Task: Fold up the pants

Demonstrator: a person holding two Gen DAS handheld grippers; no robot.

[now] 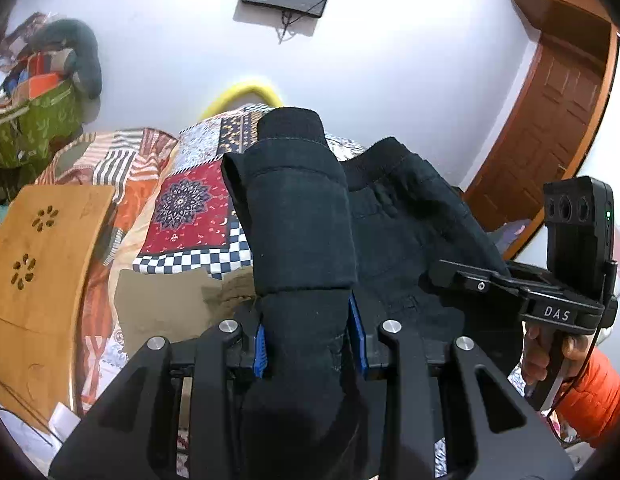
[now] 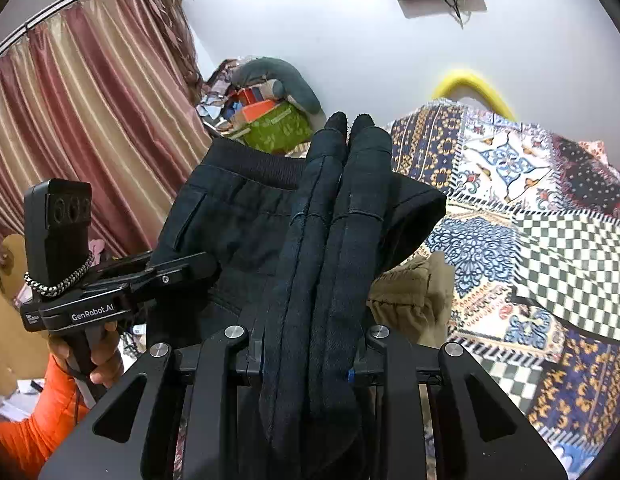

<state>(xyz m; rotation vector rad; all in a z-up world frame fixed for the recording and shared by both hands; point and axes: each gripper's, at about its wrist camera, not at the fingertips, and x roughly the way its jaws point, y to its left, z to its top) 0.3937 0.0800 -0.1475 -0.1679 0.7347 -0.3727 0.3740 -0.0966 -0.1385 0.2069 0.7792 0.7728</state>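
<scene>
Garment: a pair of black, soft cotton-like pants (image 1: pixel 410 216) with a ribbed elastic waistband hung between the two tongs, lifted above the bed with the patchwork quilt of red, blue and checkered squares (image 1: pixel 190 208).
Left tongs: the left tongs (image 1: pixel 310 336) were clenched on a thick bundle of the black fabric, blue pads pressed against both sides of it; the cuffed end stood up beyond the tips.
Right tongs: the right tongs (image 2: pixel 310 356) were clenched on two stacked folds of the same pants (image 2: pixel 238 216), the seamed edges running side by side up between the fingers.
Hands: a person's hand in an orange sleeve held each handle; the right tongs showed at the right edge of the left wrist view, the left tongs at the left edge of the right wrist view.
Handling, judged: light and limp, no stiffness of its own; it would sag and swing between the grips and drape wherever it was set down. Not fragile and not slippery, though several layers in one grip could let an inner layer creep out.
Where to hold, judged: thick edges such as the waistband, hems and seams give the surest bite; both grips looked well seated.
Nearby: a folded tan cloth (image 1: pixel 166 304) lay on the quilt below the pants; a bamboo lap tray (image 1: pixel 42 264) sat to the left.
Risk, judged: uneven tension could skew the fold line when it is laid down.
</scene>
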